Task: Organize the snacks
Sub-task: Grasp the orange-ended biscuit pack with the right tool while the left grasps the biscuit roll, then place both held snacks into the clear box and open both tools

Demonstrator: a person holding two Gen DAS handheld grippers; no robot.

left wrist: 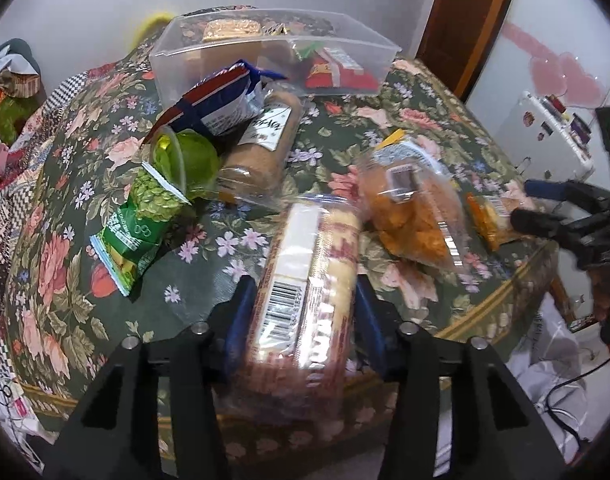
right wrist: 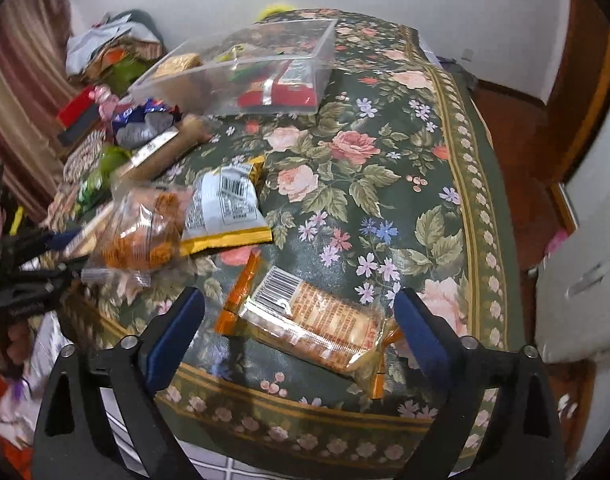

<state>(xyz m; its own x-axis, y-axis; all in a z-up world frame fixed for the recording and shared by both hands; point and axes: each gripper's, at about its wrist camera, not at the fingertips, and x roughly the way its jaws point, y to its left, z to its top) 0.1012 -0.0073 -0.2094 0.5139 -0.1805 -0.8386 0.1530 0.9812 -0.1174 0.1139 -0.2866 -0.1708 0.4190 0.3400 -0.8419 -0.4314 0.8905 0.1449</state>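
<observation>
- We saw the left claw [left wrist: 301, 312] clamped on a long biscuit roll [left wrist: 305, 280], its blue pads pressing the wrapper from both sides; the roll pointed away from the camera, barcode up.
- We saw the right claw [right wrist: 299, 320] spread wide, its pads apart on either side of an orange-ended cracker packet [right wrist: 317, 324] and not touching it; the packet lay flat near the desk's front edge.
- Just beyond that packet we found a clear bag of orange snacks [right wrist: 145, 228] and, beside it, a silver pouch with a yellow edge [right wrist: 225, 212].
- To the left of the held roll lay a green packet [left wrist: 141, 224], with a green cup [left wrist: 189, 160] touching its far end.
- Past the cup a second brown biscuit roll [left wrist: 265, 148] lay with a blue and white bag [left wrist: 225, 104] leaning on it.
- At the far side stood a clear plastic bin [left wrist: 273, 52] with a red box [left wrist: 341, 72] and other snacks in it.
- All of it sat on the desk's flowered cloth [right wrist: 365, 168].
</observation>
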